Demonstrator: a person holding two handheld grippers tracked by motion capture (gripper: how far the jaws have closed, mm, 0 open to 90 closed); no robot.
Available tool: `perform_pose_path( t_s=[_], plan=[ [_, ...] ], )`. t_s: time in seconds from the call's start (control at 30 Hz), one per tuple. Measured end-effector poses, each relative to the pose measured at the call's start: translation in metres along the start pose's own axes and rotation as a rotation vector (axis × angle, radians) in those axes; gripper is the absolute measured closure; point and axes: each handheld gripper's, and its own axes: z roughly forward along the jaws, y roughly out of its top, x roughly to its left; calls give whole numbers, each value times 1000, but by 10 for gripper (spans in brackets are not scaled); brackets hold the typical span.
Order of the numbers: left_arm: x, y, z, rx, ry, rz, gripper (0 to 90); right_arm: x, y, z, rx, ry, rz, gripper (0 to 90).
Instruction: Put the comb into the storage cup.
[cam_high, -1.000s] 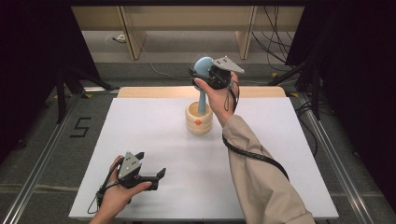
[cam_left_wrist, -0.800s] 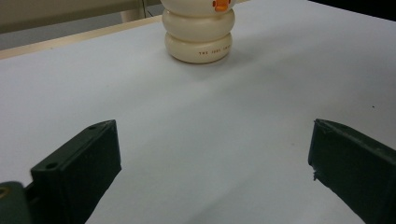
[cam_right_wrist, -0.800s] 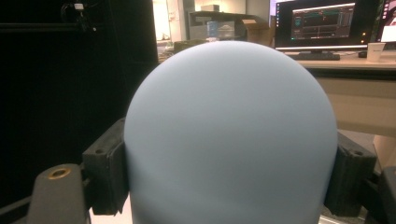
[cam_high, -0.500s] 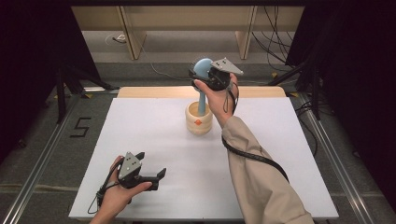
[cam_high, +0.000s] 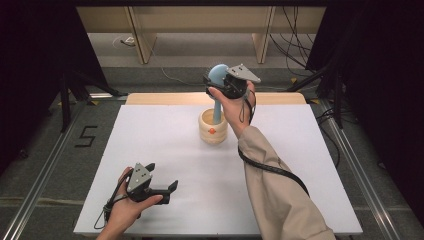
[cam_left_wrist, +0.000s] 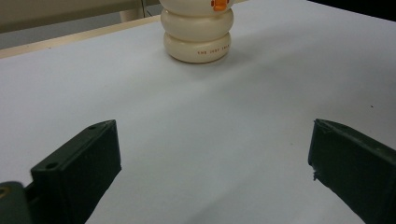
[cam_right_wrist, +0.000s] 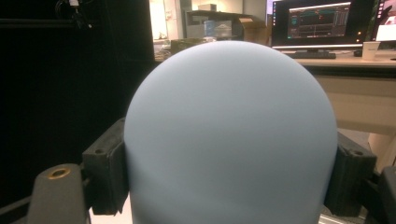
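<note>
Right gripper (cam_high: 223, 82) has its 2 black jaws pressed on the round top of the pale blue smooth brush with a ball-shaped head (cam_high: 218, 75), 1 jaw on each side. The brush stands upright with its thin stem down inside the cream ringed pot with an orange mark (cam_high: 213, 128), which sits on the white table sheet (cam_high: 300, 165). I think the step is lifting the brush out of the pot. To do it well, the hand should pull straight up, slow and steady, so the stem does not catch the pot's rim and tip it. The head is round and smooth, so a firm squeeze helps.

Left gripper (cam_high: 162, 189) rests well in front of the pot, jaws wide apart with nothing between them. It could hold the pot down.

Compared with a moment ago, nothing has moved: both hands and the brush are in the same spots.
</note>
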Motion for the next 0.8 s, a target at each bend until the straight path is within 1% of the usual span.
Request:
perform_pose_path(
  t_s=[0.47, 0.8],
  plan=[
    [0, 0, 0, 1, 1, 0, 20, 0, -5, 1, 3, 0, -2, 205],
    [1, 0, 0, 2, 3, -3, 20, 1, -12, 2, 13, 1, 4, 205]
  ],
)
